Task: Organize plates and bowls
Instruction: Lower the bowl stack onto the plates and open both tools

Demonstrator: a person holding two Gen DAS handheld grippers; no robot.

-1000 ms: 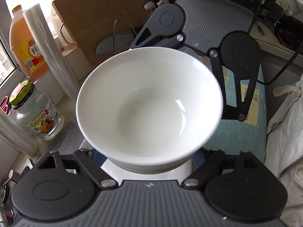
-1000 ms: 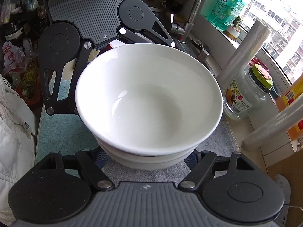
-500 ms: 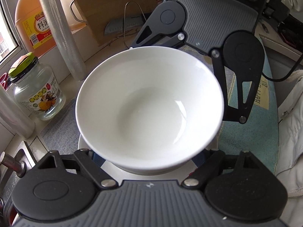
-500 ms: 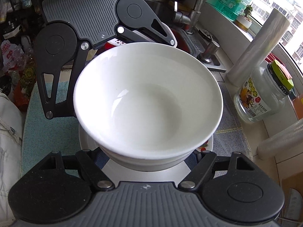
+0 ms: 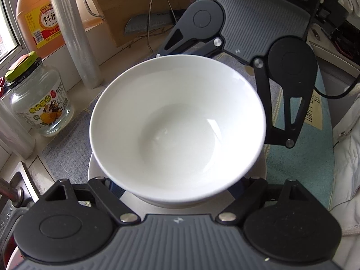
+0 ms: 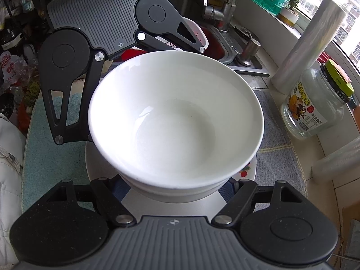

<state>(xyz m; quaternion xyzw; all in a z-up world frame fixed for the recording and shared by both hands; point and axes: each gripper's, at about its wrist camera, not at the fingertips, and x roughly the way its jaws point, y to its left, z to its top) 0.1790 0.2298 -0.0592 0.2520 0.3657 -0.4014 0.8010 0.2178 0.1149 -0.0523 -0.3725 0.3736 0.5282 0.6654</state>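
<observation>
Left wrist view: claw fingertips hidden beneath white bowl.

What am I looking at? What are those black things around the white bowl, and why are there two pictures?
A person holds a pair of tongs in each hand, and each pair carries a small camera. One picture looks out from the left tongs, the other from the right tongs, so each camera also sees the other pair across the bowl. Both are squeezed shut on the same white bowl from opposite sides. Under it is a plate on a grey cloth. Nearby stand a glass jar, a roll of plastic wrap and a sink tap.
</observation>
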